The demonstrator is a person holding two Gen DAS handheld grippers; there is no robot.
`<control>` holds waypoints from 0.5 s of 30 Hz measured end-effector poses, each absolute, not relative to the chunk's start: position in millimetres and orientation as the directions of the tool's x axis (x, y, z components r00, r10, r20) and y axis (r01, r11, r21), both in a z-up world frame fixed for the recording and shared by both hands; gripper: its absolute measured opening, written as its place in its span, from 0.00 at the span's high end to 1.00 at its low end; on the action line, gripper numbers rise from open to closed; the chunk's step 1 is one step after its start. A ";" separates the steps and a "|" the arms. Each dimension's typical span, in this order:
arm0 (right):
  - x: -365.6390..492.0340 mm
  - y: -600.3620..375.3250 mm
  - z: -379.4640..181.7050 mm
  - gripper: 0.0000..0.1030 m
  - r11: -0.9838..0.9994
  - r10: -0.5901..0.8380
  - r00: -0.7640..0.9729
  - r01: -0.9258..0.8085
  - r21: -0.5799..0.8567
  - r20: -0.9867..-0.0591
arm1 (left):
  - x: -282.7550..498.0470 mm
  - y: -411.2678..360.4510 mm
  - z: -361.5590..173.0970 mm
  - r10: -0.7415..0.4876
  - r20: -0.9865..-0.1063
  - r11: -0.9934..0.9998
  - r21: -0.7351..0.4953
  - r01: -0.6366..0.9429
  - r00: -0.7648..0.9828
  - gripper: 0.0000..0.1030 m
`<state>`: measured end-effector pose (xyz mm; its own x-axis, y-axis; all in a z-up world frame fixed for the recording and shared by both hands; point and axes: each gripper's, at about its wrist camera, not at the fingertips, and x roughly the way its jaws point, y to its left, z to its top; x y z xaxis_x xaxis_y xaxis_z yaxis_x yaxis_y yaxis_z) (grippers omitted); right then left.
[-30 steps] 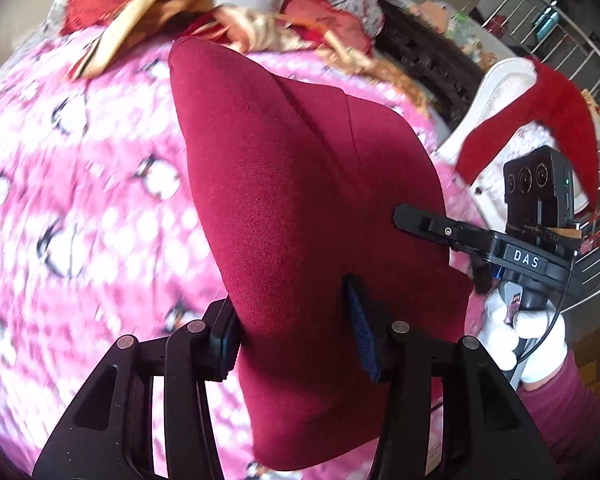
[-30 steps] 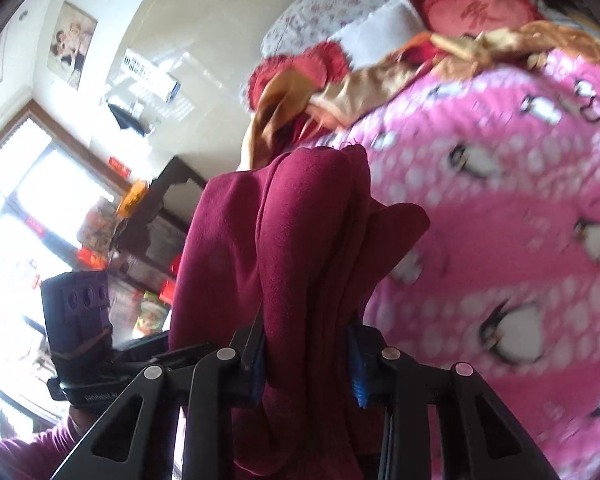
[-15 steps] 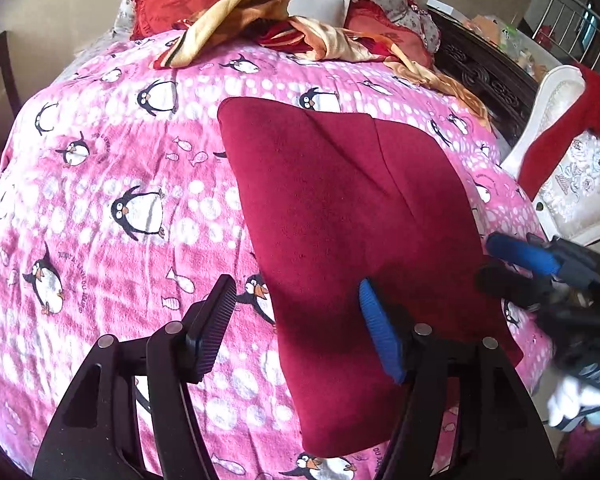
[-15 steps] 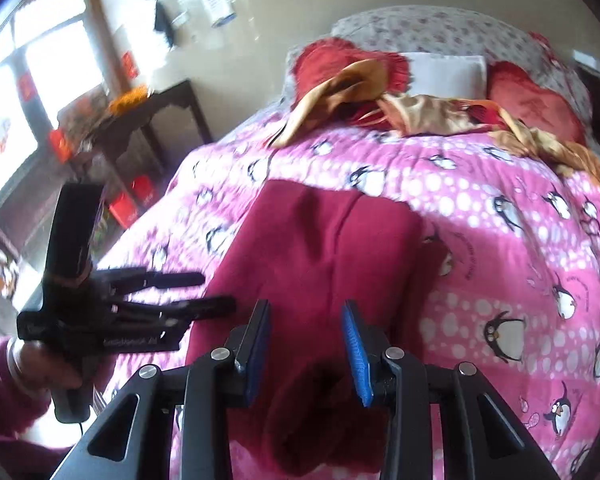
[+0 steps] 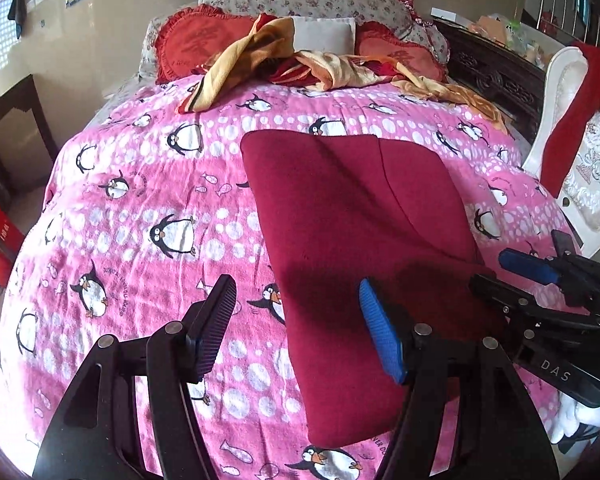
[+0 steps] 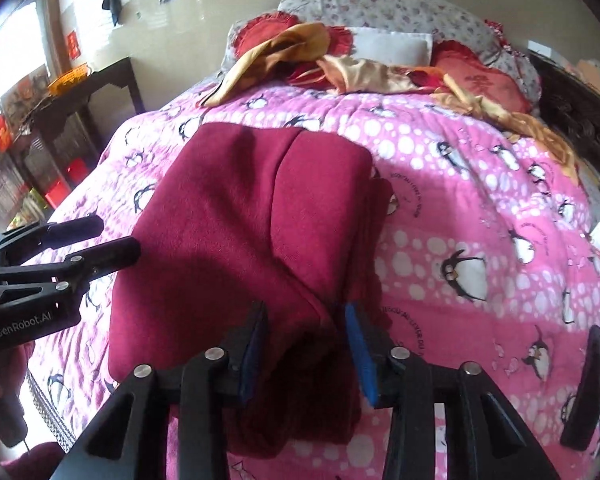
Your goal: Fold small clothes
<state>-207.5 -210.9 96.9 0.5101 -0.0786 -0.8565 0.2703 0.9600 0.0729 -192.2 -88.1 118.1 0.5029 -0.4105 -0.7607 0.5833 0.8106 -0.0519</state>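
Here, through the left wrist camera: a dark red garment [image 5: 352, 216] spread flat on a pink penguin-print bedspread [image 5: 140, 216], one folded panel overlapping the other along a diagonal edge. Left gripper [image 5: 296, 328] hovering above the garment's near left edge, jaws just widened, now standing well apart and gripping nothing; blue-padded finger over the red cloth, dark finger over the bedspread. Right gripper [image 5: 508, 272] entering from the right at the garment's near right corner. Beyond, a rumpled golden cloth [image 5: 260, 52] and red heart-shaped cushions [image 5: 196, 44] at the head of the bed; a white chair [image 5: 568, 128] with red fabric draped over it on the right.

Next, through the right wrist camera: the same garment [image 6: 252, 216] lying folded on the bedspread [image 6: 480, 208], its near edge bunched up between the right gripper's [image 6: 304, 344] pads. Jaws just opened further, partly apart; whether the pads press the cloth cannot be told. Left gripper [image 6: 96, 240] at the garment's left edge, empty.
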 end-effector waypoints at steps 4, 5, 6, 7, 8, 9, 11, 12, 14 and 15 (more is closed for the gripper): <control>-211.1 -208.9 116.7 0.54 0.953 -0.133 0.536 0.300 0.040 -0.834 | -196.2 -95.3 125.1 -0.400 -0.754 0.811 -0.028 0.584 0.520 0.37; -211.7 -209.5 120.4 0.54 0.951 -0.144 0.541 0.306 0.035 -0.828 | -196.7 -95.8 125.7 -0.403 -0.754 0.811 -0.032 0.584 0.519 0.37; -212.6 -209.8 123.3 0.54 0.949 -0.154 0.544 0.313 0.029 -0.825 | -197.2 -96.2 126.3 -0.405 -0.753 0.812 -0.035 0.583 0.519 0.37; -213.0 -210.4 125.5 0.54 0.948 -0.162 0.544 0.319 0.024 -0.823 | -197.5 -96.5 126.3 -0.406 -0.752 0.812 -0.037 0.582 0.519 0.37; -213.2 -209.9 128.1 0.53 0.946 -0.169 0.545 0.325 0.021 -0.821 | -197.9 -96.6 126.5 -0.406 -0.752 0.813 -0.038 0.581 0.519 0.37; -213.8 -210.3 129.8 0.53 0.943 -0.175 0.548 0.331 0.020 -0.818 | -197.9 -96.6 126.7 -0.406 -0.752 0.814 -0.041 0.579 0.518 0.37; -214.1 -210.0 131.4 0.53 0.940 -0.181 0.546 0.340 0.019 -0.818 | -197.8 -96.1 126.7 -0.409 -0.755 0.815 -0.050 0.577 0.512 0.37; -213.7 -210.0 131.5 0.53 0.939 -0.185 0.542 0.345 0.016 -0.820 | -197.8 -95.9 126.4 -0.409 -0.759 0.815 -0.054 0.577 0.507 0.37; -212.9 -210.1 131.5 0.53 0.936 -0.192 0.537 0.352 0.012 -0.821 | -197.4 -94.8 125.9 -0.407 -0.761 0.819 -0.059 0.571 0.505 0.37; -212.9 -210.0 132.1 0.53 0.935 -0.192 0.540 0.355 0.014 -0.820 | -197.1 -93.8 125.8 -0.405 -0.761 0.822 -0.060 0.567 0.507 0.37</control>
<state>-212.9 -210.0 132.1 0.5396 -0.1924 -0.8197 0.3547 0.9349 0.0140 -197.1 -93.8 125.8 0.5067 -0.4053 -0.7609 0.5670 0.8215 -0.0600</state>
